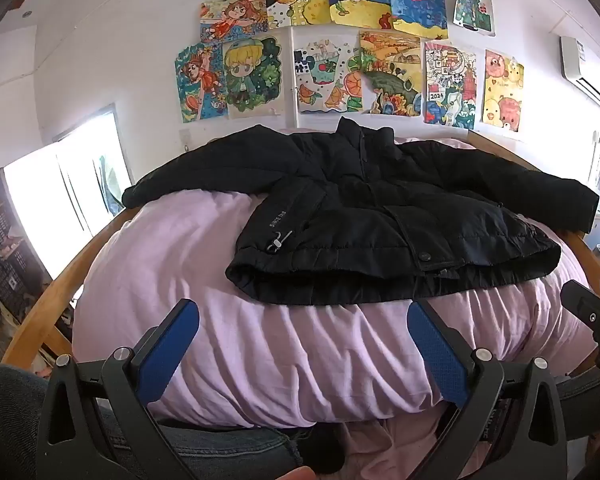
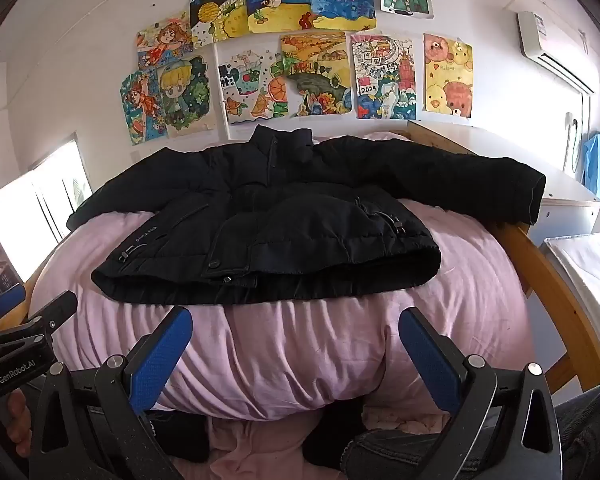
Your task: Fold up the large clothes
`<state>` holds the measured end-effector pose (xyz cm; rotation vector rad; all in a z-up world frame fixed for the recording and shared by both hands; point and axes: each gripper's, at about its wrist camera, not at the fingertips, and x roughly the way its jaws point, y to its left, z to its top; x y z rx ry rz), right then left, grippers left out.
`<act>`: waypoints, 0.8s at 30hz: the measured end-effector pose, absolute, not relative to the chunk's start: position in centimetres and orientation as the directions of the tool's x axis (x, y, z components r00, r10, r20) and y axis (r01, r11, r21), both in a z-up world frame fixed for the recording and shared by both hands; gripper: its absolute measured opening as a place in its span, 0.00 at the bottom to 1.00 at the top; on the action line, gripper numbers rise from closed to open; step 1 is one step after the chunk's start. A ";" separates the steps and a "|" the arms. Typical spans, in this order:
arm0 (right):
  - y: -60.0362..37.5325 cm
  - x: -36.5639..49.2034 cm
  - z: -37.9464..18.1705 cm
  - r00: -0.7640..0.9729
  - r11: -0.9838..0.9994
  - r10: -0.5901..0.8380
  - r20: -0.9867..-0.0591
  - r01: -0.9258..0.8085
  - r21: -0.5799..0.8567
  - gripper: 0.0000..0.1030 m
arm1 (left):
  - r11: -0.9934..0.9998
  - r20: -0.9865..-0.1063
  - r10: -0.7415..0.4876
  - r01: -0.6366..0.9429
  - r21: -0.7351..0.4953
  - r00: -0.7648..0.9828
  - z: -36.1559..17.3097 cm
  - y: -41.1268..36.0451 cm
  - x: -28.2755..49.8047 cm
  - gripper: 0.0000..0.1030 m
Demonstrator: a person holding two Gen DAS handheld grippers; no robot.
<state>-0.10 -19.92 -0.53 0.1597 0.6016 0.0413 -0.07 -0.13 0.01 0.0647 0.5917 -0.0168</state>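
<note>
- Both of my grippers hover at the near edge of the bed: left gripper and right gripper each have blue pads spread wide apart, nothing between them.
- Beneath them I see the pink duvet, rumpled, on a wooden bed frame.
- Further back lies the black jacket, front up, sleeves spread sideways, collar toward the wall.
- Above it I see colourful drawings on the wall.

Bed w/ wood frame, pink sheet wrinkled across mid/lower frame. Black jacket flat on sheet, center frame, sleeves spread, collar toward top.
</note>
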 end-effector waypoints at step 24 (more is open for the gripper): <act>-19.9 0.0 -0.7 0.821 0.985 0.090 -0.564 0.009 0.170 1.00 | 0.998 -0.558 0.004 0.034 0.058 0.830 0.0 -0.1 -0.1 0.99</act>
